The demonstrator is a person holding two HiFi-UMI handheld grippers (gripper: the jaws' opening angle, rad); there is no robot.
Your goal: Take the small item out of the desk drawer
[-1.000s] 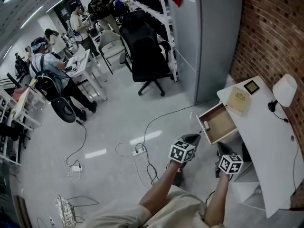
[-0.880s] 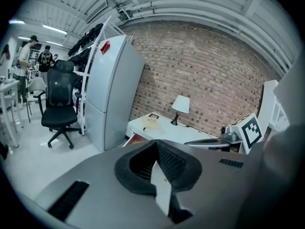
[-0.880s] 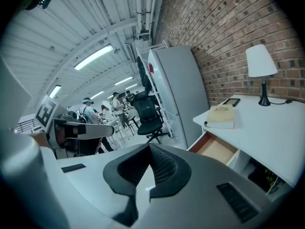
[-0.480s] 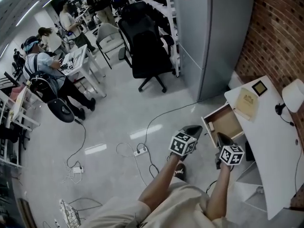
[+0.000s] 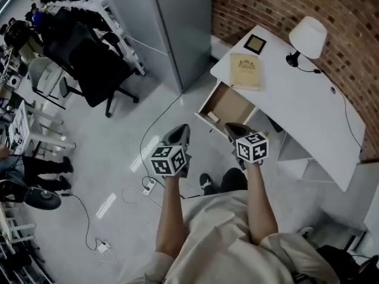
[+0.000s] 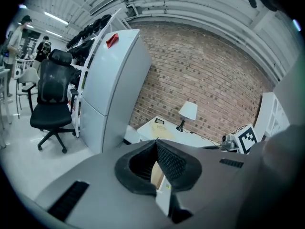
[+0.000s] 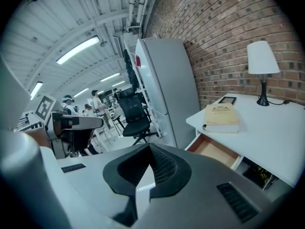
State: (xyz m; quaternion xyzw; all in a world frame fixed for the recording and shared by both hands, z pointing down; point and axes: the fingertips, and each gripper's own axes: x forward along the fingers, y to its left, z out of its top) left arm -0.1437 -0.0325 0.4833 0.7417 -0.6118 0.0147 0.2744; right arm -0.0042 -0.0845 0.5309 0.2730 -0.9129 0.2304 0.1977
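The white desk (image 5: pixel 308 117) stands against the brick wall with its wooden drawer (image 5: pixel 228 106) pulled open. A small white item (image 5: pixel 213 116) lies at the drawer's near left corner. My left gripper (image 5: pixel 179 132) hovers over the floor just left of the drawer front, shut and holding nothing. My right gripper (image 5: pixel 232 128) hangs over the drawer's near edge, also shut and empty. In the left gripper view the jaws (image 6: pixel 156 142) meet at their tips. The right gripper view shows its jaws (image 7: pixel 150 148) closed, with the open drawer (image 7: pixel 214 149) ahead to the right.
On the desk lie a tan book (image 5: pixel 246 71), a small dark frame (image 5: pixel 255 43) and a white lamp (image 5: pixel 308 37). A grey cabinet (image 5: pixel 172 22) stands left of the desk, a black office chair (image 5: pixel 95 70) beyond it. Cables and a power strip (image 5: pixel 148 185) lie on the floor.
The head view has swung toward the desk, which has shifted from the right edge to upper centre. Both grippers now sit closer to the drawer front. Their jaws look unchanged.
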